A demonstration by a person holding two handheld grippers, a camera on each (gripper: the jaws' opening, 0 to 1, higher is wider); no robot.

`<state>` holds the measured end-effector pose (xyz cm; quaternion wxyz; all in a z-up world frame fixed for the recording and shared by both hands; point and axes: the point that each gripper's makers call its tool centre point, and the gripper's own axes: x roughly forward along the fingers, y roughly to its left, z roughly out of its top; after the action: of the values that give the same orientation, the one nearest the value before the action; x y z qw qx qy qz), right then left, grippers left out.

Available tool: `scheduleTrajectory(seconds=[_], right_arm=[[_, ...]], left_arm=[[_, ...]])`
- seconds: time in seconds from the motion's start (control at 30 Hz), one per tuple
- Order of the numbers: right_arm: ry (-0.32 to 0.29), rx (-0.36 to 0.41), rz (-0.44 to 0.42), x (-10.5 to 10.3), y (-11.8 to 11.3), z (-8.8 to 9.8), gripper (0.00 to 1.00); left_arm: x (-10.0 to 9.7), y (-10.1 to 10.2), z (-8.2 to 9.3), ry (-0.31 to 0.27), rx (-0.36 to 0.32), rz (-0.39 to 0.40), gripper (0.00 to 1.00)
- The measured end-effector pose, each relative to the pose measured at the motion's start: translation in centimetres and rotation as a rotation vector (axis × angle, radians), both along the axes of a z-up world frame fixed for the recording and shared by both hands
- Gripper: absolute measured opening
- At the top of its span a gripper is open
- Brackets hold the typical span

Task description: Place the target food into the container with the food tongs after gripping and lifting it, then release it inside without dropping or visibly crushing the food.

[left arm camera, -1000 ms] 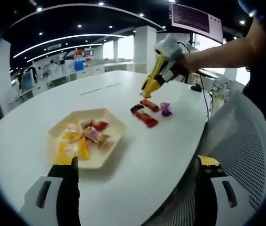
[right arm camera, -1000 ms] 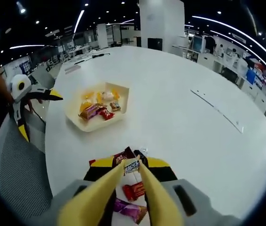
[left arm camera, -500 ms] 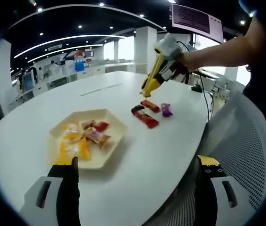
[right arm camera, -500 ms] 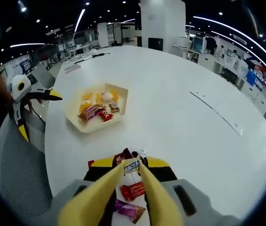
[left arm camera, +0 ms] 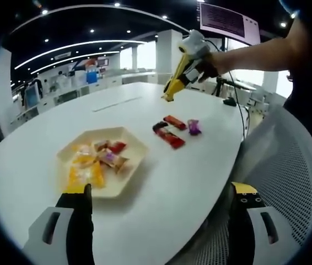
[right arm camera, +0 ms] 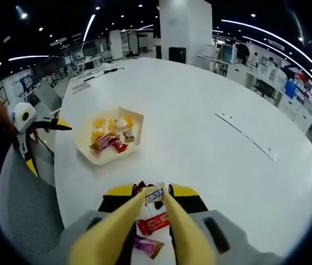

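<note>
The left gripper (left arm camera: 157,205) has black fingers (left arm camera: 80,223) tipped yellow, on grey mounts. The right gripper (right arm camera: 155,194) carries long yellow tongs (right arm camera: 178,229) over a black-and-yellow, grey-based body. The forearm behind it is bare.

Left gripper view sits low at the tabletop (left arm camera: 161,182) edge, facing across w/ the tray (left arm camera: 131,165) close ahead. Right gripper view looks down from higher up, tray (right arm camera: 87,152) farther off. Both share tray + wrapped snacks (left arm camera: 175,130).
</note>
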<state>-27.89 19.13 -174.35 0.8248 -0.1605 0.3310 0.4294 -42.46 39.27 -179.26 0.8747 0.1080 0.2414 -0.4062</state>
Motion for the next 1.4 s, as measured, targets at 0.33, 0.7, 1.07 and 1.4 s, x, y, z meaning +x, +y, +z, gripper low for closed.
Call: scheduleTrajectory(seconds=[0.33, 0.7, 1.07, 1.4], right_arm=[[-0.005, -0.021, 0.019, -0.2, 0.5, 0.5, 0.22], [-0.03, 0.002, 0.035, 0.8, 2.2, 2.4, 0.22], [-0.045, 0.008, 0.076, 0.9, 5.2, 3.3, 0.22], [-0.045, 0.003, 0.145, 0.5, 9.6, 3.5, 0.22]], left_arm=[[0.1, 0.1, 0.0, -0.013, 0.016, -0.001, 0.99], [0.0, -0.1, 0.1, -0.019, 0.014, -0.004, 0.99], [0.0, 0.0, 0.1, -0.031, 0.03, -0.006, 0.99], [0.1, 0.1, 0.1, -0.028, 0.024, 0.001, 0.99]])
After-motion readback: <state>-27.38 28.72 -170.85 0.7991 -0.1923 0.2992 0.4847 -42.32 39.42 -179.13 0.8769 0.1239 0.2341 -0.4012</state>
